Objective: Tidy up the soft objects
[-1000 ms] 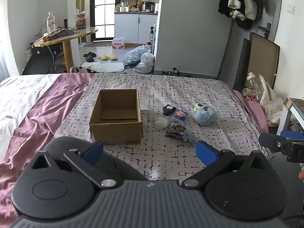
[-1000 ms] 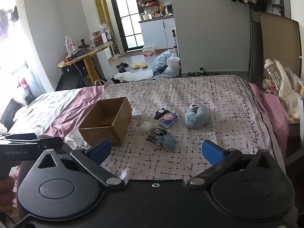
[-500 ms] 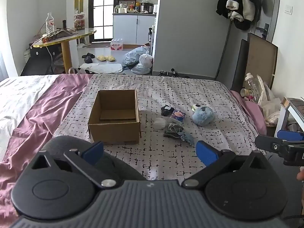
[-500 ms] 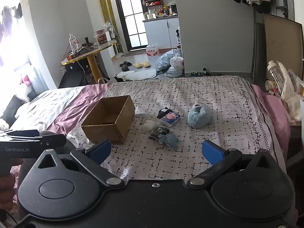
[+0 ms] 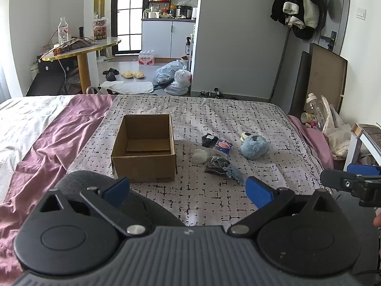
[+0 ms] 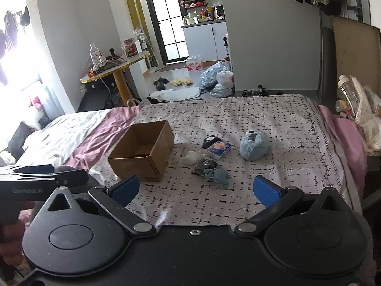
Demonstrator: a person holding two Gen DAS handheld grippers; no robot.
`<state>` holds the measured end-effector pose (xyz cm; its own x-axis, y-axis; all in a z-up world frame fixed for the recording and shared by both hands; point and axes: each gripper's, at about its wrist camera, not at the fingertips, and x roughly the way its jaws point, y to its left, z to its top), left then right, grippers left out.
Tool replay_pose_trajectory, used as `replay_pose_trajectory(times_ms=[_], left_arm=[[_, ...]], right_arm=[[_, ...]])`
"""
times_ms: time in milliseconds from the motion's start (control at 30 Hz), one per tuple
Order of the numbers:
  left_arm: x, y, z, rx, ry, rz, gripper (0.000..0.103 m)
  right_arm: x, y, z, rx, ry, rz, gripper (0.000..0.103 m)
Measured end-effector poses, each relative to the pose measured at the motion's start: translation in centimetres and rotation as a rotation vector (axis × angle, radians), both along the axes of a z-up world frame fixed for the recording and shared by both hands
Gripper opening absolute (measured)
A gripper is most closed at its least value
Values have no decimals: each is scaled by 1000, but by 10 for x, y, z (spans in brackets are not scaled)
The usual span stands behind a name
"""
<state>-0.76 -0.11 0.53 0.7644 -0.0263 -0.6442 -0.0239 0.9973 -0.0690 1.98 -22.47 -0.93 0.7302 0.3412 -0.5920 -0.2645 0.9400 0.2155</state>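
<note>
Soft things lie clustered on the bed (image 5: 273, 124) just right of the empty box (image 5: 145, 147), and the fluffy blue toy (image 5: 253, 146) looks light and squashy, best pinched across its middle; both left gripper (image 5: 188, 191) and right gripper (image 6: 195, 190) hover wide open, empty.

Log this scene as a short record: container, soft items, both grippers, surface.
container: cardboard box, open, nothing visible inside
soft items: blue plush, small blue cloth, dark bundle, all right of the box
left gripper: open, holding nothing
right gripper: open, holding nothing
surface: patterned bedspread
</note>
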Motion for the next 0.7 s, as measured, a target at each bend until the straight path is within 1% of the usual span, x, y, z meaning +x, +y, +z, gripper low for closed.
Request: replay_pose_trajectory(times_ms=[700], left_arm=[[-2,3,4,2,-5,4,103]], right_arm=[[-5,1,3,-28,-5,-6,103]])
